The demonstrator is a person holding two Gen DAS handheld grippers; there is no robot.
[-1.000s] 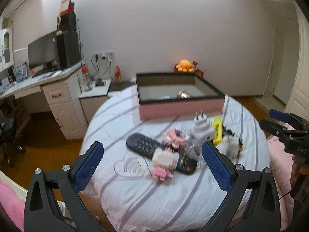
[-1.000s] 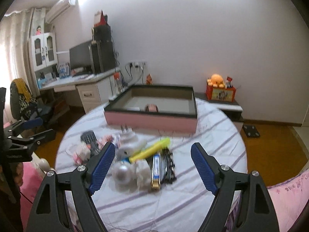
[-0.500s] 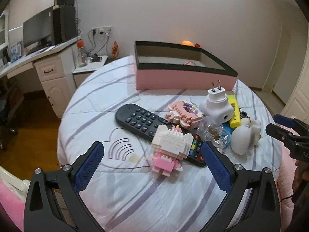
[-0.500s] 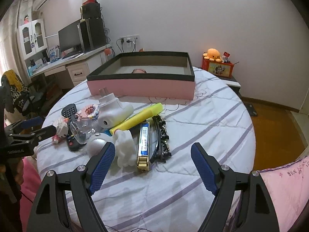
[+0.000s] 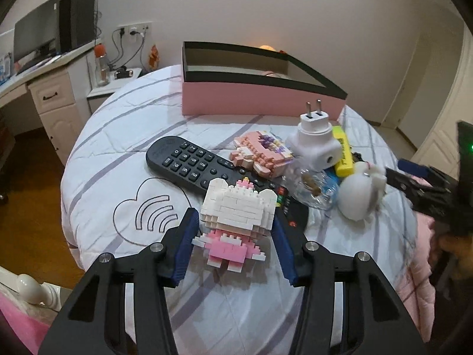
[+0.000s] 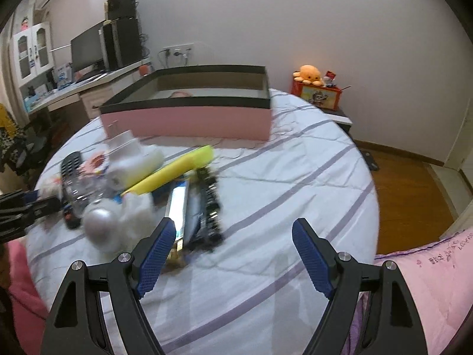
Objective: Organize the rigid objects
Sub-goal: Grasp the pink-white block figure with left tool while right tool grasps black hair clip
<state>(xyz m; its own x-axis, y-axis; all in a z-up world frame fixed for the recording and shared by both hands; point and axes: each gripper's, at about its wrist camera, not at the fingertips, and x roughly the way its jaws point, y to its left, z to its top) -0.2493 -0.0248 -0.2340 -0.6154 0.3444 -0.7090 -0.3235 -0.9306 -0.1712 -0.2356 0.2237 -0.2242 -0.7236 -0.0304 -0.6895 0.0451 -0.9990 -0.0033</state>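
Observation:
A white and pink brick-built cat figure (image 5: pixel 235 220) lies on the striped bed cover, partly on a black remote (image 5: pixel 189 164). My left gripper (image 5: pixel 233 236) has closed around the figure, a blue pad at each side of it. Behind lie a pink brick model (image 5: pixel 260 151), a white plug adapter (image 5: pixel 314 143), a yellow highlighter (image 5: pixel 343 151), a clear bottle (image 5: pixel 310 185) and a white plush (image 5: pixel 362 190). The pink box (image 5: pixel 254 100) with a black rim stands at the back. My right gripper (image 6: pixel 233 248) is open and empty above the cover, right of a narrow box (image 6: pixel 177 207) and a black item (image 6: pixel 210 204).
The bed is round with edges dropping to a wooden floor (image 6: pixel 408 177). A desk (image 5: pixel 44 88) and nightstand (image 5: pixel 112 85) stand at the left. A pink quilt (image 6: pixel 425 290) lies at the right. An orange plush (image 6: pixel 309 74) sits on a red box by the wall.
My left gripper moved forward and down to the brick cat figure and its jaws narrowed around it. My right gripper moved closer to the pile, the view blurring.

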